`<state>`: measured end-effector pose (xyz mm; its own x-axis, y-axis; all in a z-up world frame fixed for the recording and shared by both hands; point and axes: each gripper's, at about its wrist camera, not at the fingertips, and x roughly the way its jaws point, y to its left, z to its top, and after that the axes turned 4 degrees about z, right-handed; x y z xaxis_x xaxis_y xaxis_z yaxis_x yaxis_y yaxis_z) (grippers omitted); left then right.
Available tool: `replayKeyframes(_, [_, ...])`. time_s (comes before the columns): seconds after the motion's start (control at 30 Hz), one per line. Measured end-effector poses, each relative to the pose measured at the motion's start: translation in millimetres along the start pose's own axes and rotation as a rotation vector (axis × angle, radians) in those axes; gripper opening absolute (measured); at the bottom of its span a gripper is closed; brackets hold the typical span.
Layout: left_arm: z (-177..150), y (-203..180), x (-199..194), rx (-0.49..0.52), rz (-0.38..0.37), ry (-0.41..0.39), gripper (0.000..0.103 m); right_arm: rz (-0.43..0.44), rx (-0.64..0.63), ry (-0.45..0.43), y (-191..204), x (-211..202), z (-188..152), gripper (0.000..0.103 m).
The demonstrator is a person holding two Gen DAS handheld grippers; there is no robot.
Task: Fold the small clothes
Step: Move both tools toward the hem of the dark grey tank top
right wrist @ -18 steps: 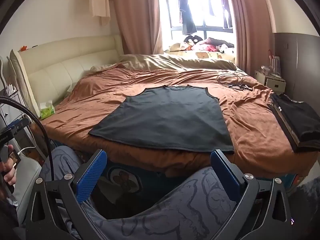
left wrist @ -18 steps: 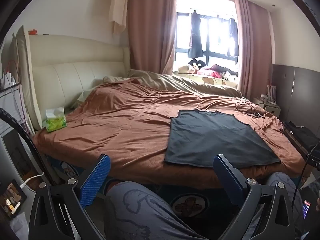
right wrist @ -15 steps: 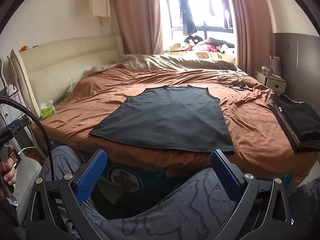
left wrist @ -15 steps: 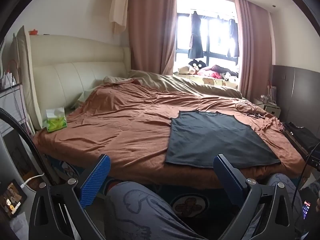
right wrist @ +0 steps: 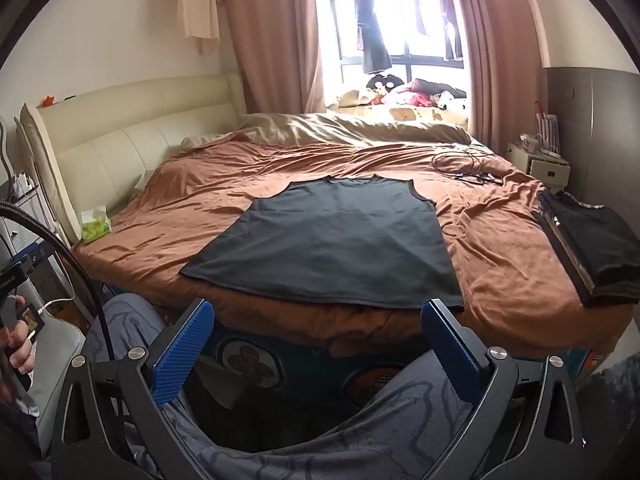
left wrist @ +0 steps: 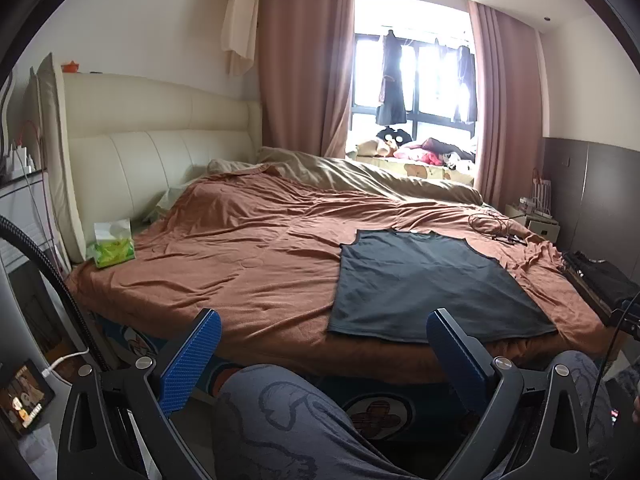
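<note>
Blown-out daylight from the window (left wrist: 416, 80); sharp focus, fisheye-bent dark corners.

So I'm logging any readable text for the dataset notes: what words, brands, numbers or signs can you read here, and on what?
Nothing reads in full.
Black device clamp at the left edge of the right wrist view: white lettering, too blurred to read.
Green tissue pack: print too small.
Small screen: picture only, no legible text.
Dark tank top: plain.

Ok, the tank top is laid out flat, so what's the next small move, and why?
Probably bring both claws forward to the tank top's near hem. It lies flat and unfolded on the bedspread, while the left claw and right claw hang open and empty above the person's knees, short of the bed.
</note>
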<state>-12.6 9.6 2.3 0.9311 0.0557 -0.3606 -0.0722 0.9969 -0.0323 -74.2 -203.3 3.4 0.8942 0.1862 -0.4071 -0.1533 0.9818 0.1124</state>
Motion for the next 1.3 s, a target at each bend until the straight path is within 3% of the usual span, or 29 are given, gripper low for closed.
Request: replayKeyframes(1.3, [-0.6, 2.7, -19.8, 0.0, -0.028, -0.025, 0.103, -0.032, 0.047, -0.037, -1.4, -13.9, -6.0, 0.103])
